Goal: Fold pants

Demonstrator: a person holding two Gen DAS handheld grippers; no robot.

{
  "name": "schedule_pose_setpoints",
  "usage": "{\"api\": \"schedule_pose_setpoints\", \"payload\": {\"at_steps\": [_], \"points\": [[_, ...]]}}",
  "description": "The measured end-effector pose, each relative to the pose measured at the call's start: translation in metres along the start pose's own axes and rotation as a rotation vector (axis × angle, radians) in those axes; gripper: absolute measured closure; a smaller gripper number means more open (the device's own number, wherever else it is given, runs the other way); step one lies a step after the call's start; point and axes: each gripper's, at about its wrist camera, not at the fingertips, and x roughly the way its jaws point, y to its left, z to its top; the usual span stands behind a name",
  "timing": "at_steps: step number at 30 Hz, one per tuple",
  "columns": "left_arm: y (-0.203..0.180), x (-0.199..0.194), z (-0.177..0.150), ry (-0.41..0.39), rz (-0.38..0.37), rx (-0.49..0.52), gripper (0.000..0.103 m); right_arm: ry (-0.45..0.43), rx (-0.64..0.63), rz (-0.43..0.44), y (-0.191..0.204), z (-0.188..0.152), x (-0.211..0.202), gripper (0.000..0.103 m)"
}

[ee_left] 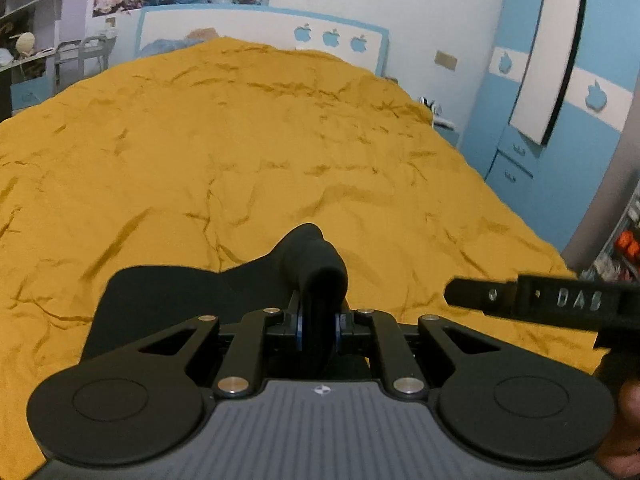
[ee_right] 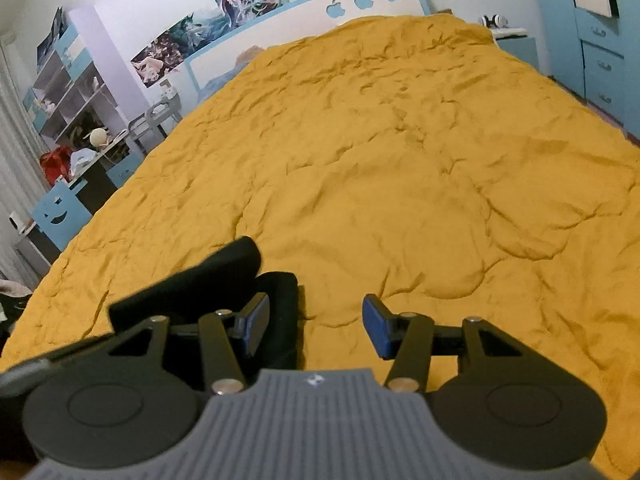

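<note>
The black pants (ee_left: 168, 292) lie on the yellow bedspread (ee_left: 240, 140) near the front edge. My left gripper (ee_left: 319, 320) is shut on a bunched fold of the pants (ee_left: 316, 256), lifted a little. My right gripper (ee_right: 316, 326) is open and empty, its blue pads (ee_right: 376, 326) apart, just right of the pants (ee_right: 224, 280). The right gripper's finger shows in the left wrist view (ee_left: 520, 296) at the right.
The rumpled yellow bedspread (ee_right: 400, 140) covers the whole bed. A blue and white headboard (ee_left: 260, 24) stands at the far end. Blue drawers (ee_right: 600, 64) stand to the right. A cluttered desk and shelves (ee_right: 80, 136) stand to the left.
</note>
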Motion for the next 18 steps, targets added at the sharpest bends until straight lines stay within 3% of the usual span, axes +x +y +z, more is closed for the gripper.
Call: {"api": "schedule_pose_setpoints", "payload": {"at_steps": [10, 14, 18], "points": [[0.007, -0.006, -0.002, -0.005, -0.035, -0.056, 0.089, 0.007, 0.104, 0.149, 0.0, -0.001, 0.004, 0.054], [-0.017, -0.022, -0.015, -0.082, -0.015, 0.152, 0.089, 0.047, 0.212, 0.275, -0.004, -0.002, 0.015, 0.054], [-0.026, -0.025, -0.031, -0.076, -0.03, 0.217, 0.089, 0.094, 0.315, 0.367, -0.011, -0.003, 0.032, 0.053]]}}
